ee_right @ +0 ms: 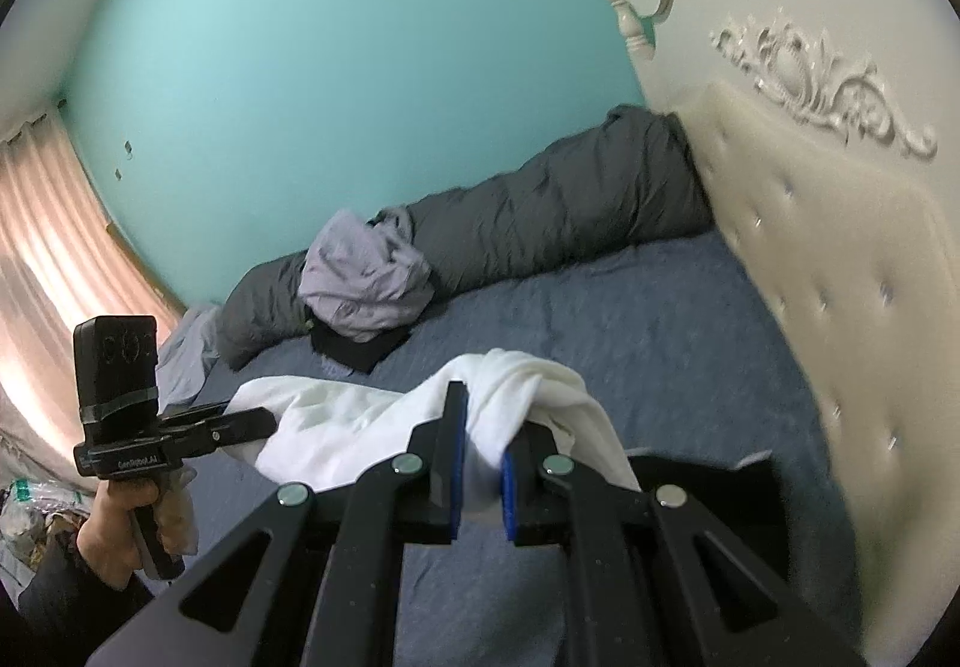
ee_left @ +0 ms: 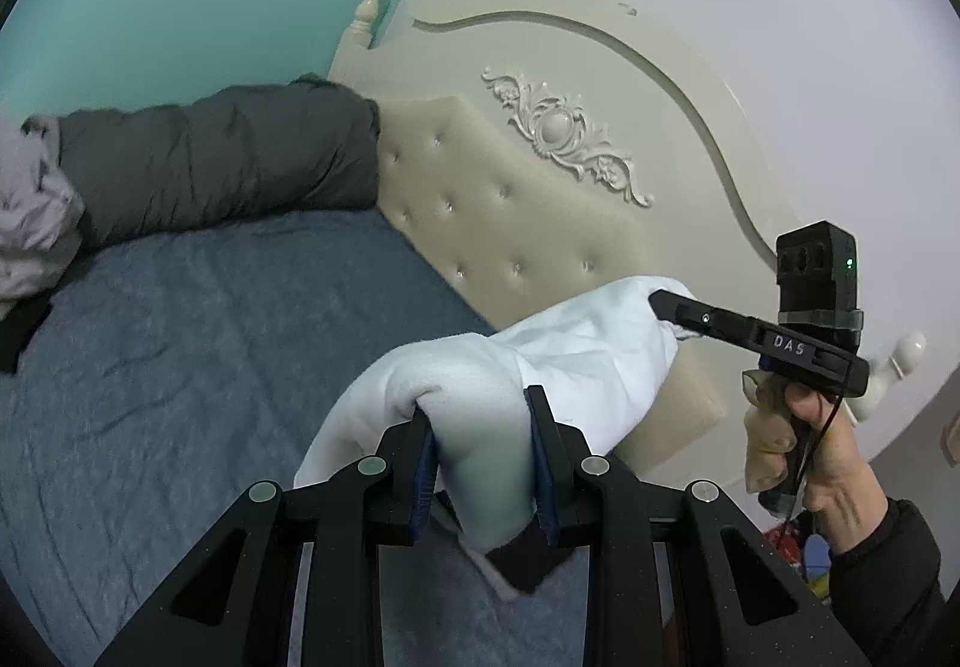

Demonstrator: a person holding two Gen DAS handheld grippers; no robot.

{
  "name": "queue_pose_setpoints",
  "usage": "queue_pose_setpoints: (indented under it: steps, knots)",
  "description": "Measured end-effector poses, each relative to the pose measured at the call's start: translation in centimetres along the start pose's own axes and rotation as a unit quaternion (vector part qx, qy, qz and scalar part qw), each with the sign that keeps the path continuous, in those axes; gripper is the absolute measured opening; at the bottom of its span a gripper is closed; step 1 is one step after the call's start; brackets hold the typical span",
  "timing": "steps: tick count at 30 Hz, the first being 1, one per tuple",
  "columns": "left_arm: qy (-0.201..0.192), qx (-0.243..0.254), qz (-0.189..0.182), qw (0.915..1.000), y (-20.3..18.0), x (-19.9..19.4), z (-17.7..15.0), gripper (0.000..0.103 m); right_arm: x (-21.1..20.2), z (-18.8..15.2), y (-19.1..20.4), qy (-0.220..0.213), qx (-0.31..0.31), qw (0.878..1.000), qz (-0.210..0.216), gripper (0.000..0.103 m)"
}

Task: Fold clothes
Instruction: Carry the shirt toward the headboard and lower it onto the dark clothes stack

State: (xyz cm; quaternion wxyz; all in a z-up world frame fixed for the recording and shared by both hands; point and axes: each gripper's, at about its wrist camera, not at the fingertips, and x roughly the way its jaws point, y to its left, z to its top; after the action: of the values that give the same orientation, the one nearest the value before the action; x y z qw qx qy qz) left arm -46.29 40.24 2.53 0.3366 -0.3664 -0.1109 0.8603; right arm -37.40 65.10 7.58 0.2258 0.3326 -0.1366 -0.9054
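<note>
A white garment (ee_left: 576, 349) hangs between the two grippers above the blue bedspread (ee_left: 198, 343). My left gripper (ee_left: 480, 415) is shut on a thick fold of it, which bulges between the blue pads. In the left wrist view my right gripper (ee_left: 663, 304) comes in from the right, held by a hand (ee_left: 822, 445), its tip buried in the cloth. In the right wrist view my right gripper (ee_right: 489, 421) is shut on a bunched edge of the white garment (ee_right: 360, 427), and the left gripper (ee_right: 267, 424) bites the cloth at the left.
A cream tufted headboard (ee_left: 528, 205) rises close on the right. A rolled grey duvet (ee_right: 540, 223) lies along the teal wall, with a lilac garment (ee_right: 366, 277) and a dark one (ee_right: 360, 346) beside it. Curtains (ee_right: 42, 247) hang at far left.
</note>
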Motion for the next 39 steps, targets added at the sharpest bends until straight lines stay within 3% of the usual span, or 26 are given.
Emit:
queue_pose_setpoints:
  steps: [7,11,14,19,27,34,39]
  knots:
    - [-0.017,0.017,0.008,0.9997,-1.8,6.0,4.5,0.029,0.1,4.0,-5.0,-0.026,-0.023,0.999,-0.032,0.009]
    - [-0.026,0.028,0.022,0.999,-2.7,10.5,5.0,0.029,1.3,3.3,-8.5,-0.019,-0.023,0.997,-0.072,0.009]
    - [-0.004,0.018,0.027,0.9995,-2.8,14.2,3.0,0.029,2.6,0.6,-11.9,0.009,-0.004,0.995,-0.096,0.009]
    - [0.055,0.004,0.005,0.9985,-3.4,18.5,-2.6,0.029,2.2,-5.2,-16.1,0.044,0.028,0.994,-0.094,0.009]
    - [0.081,0.014,-0.011,0.9966,-5.4,18.2,-9.0,0.029,-1.2,-11.1,-17.8,0.064,0.053,0.994,-0.074,0.009]
    - [0.11,0.0,-0.019,0.9938,-6.0,18.0,-15.1,0.029,-1.6,-15.9,-18.2,0.096,0.074,0.991,-0.065,0.009]
    - [0.121,-0.01,-0.02,0.9924,-5.7,17.9,-17.7,0.029,-2.1,-18.4,-18.4,0.105,0.091,0.989,-0.055,0.009]
